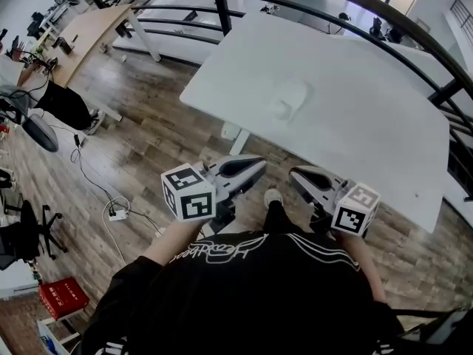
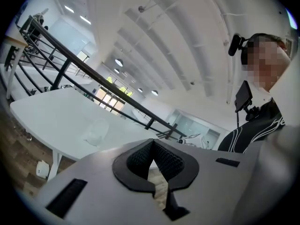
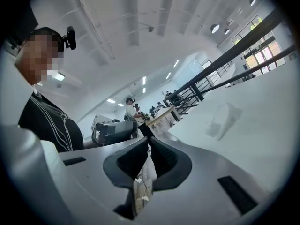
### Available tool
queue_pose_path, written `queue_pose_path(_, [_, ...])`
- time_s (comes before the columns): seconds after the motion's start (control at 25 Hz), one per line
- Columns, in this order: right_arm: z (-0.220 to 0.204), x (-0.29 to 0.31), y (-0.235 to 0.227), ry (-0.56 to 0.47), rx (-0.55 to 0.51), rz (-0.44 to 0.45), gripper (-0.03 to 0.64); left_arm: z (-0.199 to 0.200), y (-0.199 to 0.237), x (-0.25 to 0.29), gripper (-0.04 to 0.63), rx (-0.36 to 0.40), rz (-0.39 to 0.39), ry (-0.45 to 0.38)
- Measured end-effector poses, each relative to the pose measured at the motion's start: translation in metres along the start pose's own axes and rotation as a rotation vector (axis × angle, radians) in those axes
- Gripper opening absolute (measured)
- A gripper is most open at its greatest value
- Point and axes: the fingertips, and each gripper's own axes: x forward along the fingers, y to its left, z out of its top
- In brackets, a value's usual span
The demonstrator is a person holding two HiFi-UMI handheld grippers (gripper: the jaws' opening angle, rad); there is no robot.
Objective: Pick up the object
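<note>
Honestly can't tell what the pale object (image 1: 290, 100) on the counter (image 1: 369, 139) is. It's white on white, so it's just a faint lumpy shape in the head view and a see-through smudge in both gripper views. The counter's right end slips behind the black railing (image 1: 219, 6). Both hands are hidden behind the left tongs (image 1: 257, 166) and right tongs (image 1: 297, 174), so only the forearms show. The far-off person (image 3: 132, 110) is too small to read.
</note>
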Motion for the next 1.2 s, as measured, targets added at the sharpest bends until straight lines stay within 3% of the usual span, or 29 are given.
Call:
queue_pose_path(0.16, [0.013, 0.001, -0.045, 0.026, 0.004, -0.063, 0.025, 0.009, 0.023, 0.025, 0.006, 0.004, 0.016, 0.034])
queue_pose_path(0.4, [0.025, 0.016, -0.105, 0.063, 0.048, -0.088, 0.025, 0.022, 0.066, 0.061, 0.006, -0.021, 0.019, 0.05])
queue_pose_path(0.76, [0.034, 0.032, -0.17, 0.11, 0.075, -0.128, 0.026, 0.022, 0.1, 0.092, 0.006, 0.007, 0.02, 0.108])
queue_pose_path(1.08, [0.035, 0.05, -0.234, 0.124, 0.16, -0.268, 0.03, 0.023, 0.13, 0.093, 0.006, -0.034, 0.035, 0.092])
queue_pose_path(1.2, [0.025, 0.062, -0.248, 0.161, 0.192, -0.281, 0.118, 0.02, 0.141, 0.093, 0.006, -0.056, 0.043, 0.088])
